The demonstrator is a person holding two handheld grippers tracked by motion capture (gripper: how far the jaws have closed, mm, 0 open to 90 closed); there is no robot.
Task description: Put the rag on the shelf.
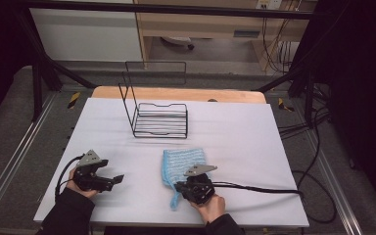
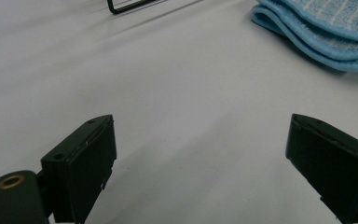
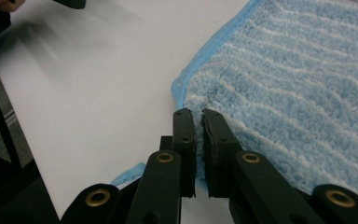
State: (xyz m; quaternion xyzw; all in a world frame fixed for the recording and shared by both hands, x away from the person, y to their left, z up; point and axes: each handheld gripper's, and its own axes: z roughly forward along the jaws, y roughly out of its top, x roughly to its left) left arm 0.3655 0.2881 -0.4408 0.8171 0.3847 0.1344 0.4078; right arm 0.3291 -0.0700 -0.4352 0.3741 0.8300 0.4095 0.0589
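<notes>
My right claw has its jaws pressed together on the near left edge of the blue cloth, pinching a fold of its fluffy, ribbed pile just by the stitched hem. My left claw hovers with its jaws wide apart and nothing between them, low over bare counter, well to the left of the cloth. The cloth lies folded near the middle of the near half of the counter, its doubled blue border facing my left claw. Farther off stands a black wire rack with a tall open frame, well apart from the cloth. The smooth white counter lies open to the right and between my claws.
</notes>
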